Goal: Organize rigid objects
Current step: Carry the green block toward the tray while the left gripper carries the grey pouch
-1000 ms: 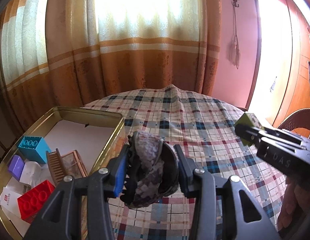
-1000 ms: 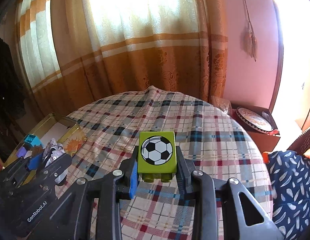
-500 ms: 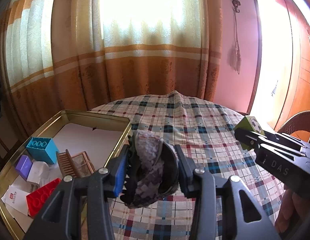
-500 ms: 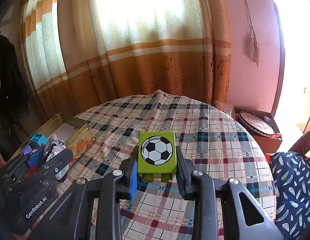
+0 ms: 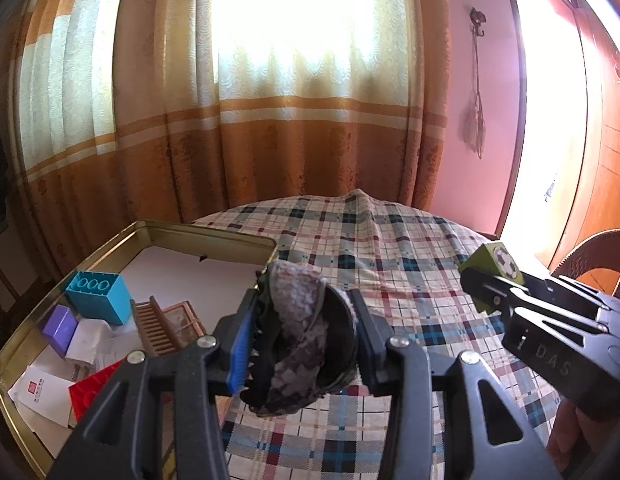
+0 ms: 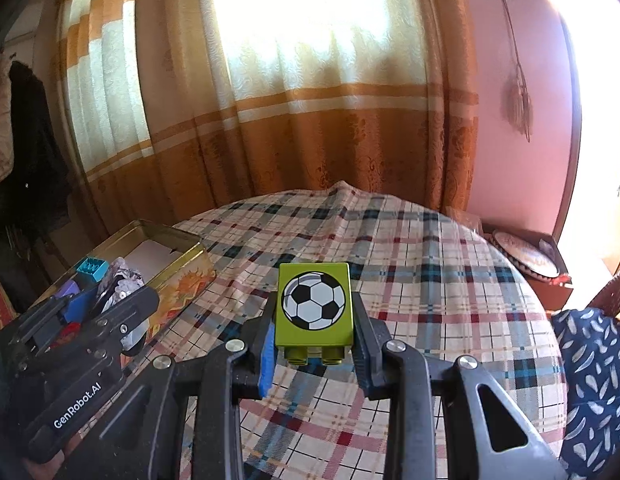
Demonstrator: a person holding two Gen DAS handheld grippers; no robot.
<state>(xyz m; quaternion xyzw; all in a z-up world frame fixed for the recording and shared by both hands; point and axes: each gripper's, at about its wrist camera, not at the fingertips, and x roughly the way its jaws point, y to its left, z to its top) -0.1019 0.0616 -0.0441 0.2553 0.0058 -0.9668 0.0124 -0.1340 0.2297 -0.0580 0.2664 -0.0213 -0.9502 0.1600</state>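
At the far left of my left wrist view sits the gold tin box (image 5: 214, 236), open, on the plaid-covered tabletop (image 5: 389, 264). Inside it I see a teal building block (image 5: 96, 298) standing near the left wall, a purple block (image 5: 58, 328) just in front of it, a small wooden rack (image 5: 158, 330) beside them, a red brick (image 5: 90, 390) nearer to me and white paper slips (image 5: 34, 392) along the floor. My left claw (image 5: 306, 336) is clamped on a grey-mottled, scaly-looking toy (image 5: 298, 328) with a jagged dark edge; I cannot tell what kind of toy it is. It hangs above the tabletop just beside the tin's right wall. Further right, my right claw (image 6: 313, 356) is closed on a green block with a football picture (image 6: 313, 304), studs toward me, held in the air above the cloth, well apart from the tin. A curtain (image 6: 310, 120) hangs behind the tabletop.
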